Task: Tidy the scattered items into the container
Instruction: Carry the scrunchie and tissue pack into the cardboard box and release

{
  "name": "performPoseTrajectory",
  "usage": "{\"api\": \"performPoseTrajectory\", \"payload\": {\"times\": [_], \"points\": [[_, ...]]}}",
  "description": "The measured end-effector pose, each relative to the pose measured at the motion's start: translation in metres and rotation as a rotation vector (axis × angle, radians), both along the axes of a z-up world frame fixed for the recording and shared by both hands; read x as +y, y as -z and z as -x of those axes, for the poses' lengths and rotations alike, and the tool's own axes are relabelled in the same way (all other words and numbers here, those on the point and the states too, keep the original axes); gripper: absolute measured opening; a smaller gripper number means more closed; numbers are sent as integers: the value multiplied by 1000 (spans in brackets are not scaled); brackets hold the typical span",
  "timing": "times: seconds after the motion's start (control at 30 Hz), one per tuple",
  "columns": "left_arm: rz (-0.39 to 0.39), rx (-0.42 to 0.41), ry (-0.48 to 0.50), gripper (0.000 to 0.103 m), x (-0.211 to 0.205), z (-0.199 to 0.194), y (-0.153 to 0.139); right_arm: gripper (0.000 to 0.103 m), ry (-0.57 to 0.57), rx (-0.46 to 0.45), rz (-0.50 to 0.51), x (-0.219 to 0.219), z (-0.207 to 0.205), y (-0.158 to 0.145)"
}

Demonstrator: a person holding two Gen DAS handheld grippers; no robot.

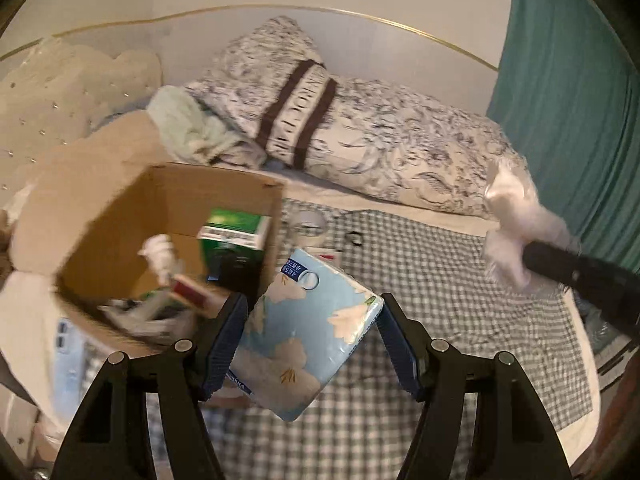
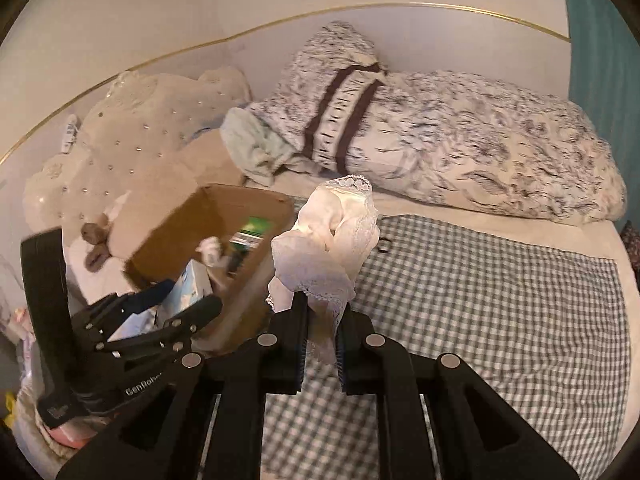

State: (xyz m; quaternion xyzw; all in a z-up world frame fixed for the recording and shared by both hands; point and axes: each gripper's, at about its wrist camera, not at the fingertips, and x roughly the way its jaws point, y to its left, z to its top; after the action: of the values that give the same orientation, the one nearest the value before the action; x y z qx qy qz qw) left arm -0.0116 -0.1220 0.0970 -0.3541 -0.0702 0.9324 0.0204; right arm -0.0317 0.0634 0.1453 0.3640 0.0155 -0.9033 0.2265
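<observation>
- While the left tool (image 1: 312, 336) is clamped on the blue flowered tissue pack (image 1: 304, 332), held just beside the cardboard box (image 1: 168, 200) on the bed, it should clear the rim before the jaws part.
- The right tool (image 2: 322, 340) is closed on a white lace cloth (image 2: 328, 240), above the checked sheet (image 2: 480, 300) near the box.
- Dropping the pack first would likely avoid tangling.

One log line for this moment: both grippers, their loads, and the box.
left gripper: shut on tissue pack, beside cardboard box | right gripper: shut on white lace cloth | box: partly filled
</observation>
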Motion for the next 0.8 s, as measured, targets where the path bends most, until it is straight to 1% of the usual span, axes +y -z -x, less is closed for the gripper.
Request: {"api": "performPoseTrajectory", "payload": {"times": [0.2, 0.3, 0.4, 0.53, 0.6, 0.7, 0.8], "points": [[31, 10, -76, 68, -48, -9, -13, 12, -104, -1, 23, -56, 2, -9], [55, 2, -123, 68, -66, -6, -13, 12, -154, -12, 32, -78, 9, -3], [42, -4, -183, 68, -85, 3, -9, 12, -213, -26, 19, -101, 21, 8], [13, -22, -244, 68, -103, 22, 4, 12, -289, -63, -12, -125, 40, 28], [-6, -51, -267, 68, -111, 37, 16, 12, -313, -85, -24, -133, 49, 40], [-18, -95, -287, 68, -118, 54, 33, 12, -338, -99, -44, -143, 59, 56], [-19, -122, -295, 68, -119, 64, 47, 12, -361, -135, -32, -153, 72, 71]]}}
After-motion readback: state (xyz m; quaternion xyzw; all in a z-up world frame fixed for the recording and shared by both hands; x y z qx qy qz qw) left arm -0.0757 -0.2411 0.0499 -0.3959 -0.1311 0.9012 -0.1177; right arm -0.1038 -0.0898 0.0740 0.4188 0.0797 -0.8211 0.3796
